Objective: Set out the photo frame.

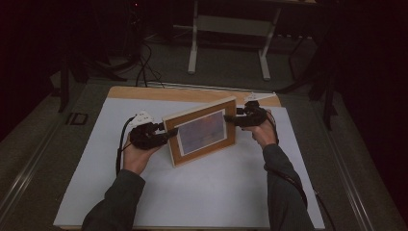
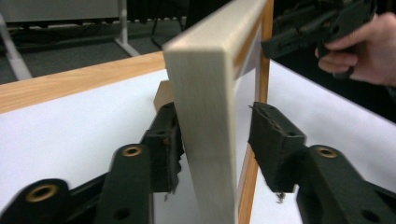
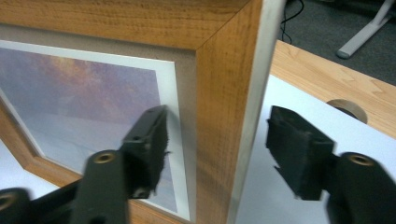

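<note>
Two tools straddle the picture frame (image 1: 200, 131) without pinching it: the left tool (image 2: 215, 140) stands spread around one side edge, the right tool (image 3: 217, 149) spread around the other. The frame stands upright on the white desk (image 1: 202, 192), seemingly guarded in case it tips.

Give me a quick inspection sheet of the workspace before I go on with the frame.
Surface: white mat on a wooden table.
Job's things: wooden picture frame stands upright on its lower edge.
Clutter: nothing seen.
Grippers: left claw straddles one frame side, pads apart from it; right claw straddles the other side, open.
Cables: one trails from each claw along the forearms.
Surroundings: dark room, white stand legs behind.
</note>
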A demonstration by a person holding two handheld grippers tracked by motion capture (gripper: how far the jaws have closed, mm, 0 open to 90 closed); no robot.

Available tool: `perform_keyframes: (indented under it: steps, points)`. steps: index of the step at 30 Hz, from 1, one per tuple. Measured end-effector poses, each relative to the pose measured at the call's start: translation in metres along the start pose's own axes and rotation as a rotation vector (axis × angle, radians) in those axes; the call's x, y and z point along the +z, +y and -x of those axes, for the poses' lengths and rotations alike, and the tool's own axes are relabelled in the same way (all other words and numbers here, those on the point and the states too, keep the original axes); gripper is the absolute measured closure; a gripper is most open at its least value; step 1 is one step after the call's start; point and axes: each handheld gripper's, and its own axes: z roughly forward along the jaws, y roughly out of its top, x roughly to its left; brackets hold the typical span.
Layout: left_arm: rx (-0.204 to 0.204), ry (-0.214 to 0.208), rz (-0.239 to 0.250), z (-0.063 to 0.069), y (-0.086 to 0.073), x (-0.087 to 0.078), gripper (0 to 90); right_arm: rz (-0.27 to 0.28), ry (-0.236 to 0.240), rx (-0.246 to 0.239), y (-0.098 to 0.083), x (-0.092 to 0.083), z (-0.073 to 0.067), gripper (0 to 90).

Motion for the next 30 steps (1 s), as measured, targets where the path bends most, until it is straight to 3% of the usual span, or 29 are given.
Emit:
perform_keyframes:
  steps: [1, 4, 8, 15, 21, 30]
  points:
    - [0.007, 0.013, -0.005, 0.000, -0.001, -0.001, 65.8, 0.001, 0.010, 0.007, 0.000, 0.001, 0.000, 32.0]
    - [-0.012, -0.009, -0.012, -0.003, -0.001, -0.003, 68.7, 0.002, 0.038, 0.020, 0.001, 0.003, 0.002, 30.6]
    - [-0.026, -0.030, -0.018, -0.006, 0.000, -0.002, 69.8, -0.009, 0.079, 0.012, 0.002, 0.005, 0.001, 35.6]
    - [-0.065, -0.046, -0.001, -0.013, 0.002, 0.001, 70.4, -0.012, 0.060, 0.027, 0.000, 0.001, 0.001, 40.3]
    - [-0.097, -0.033, 0.015, -0.016, 0.003, 0.007, 69.4, -0.002, 0.051, 0.049, -0.005, -0.006, 0.001, 44.9]
    - [-0.114, -0.042, 0.020, -0.023, 0.004, 0.014, 68.3, -0.001, 0.060, 0.080, -0.015, -0.018, 0.001, 52.7]
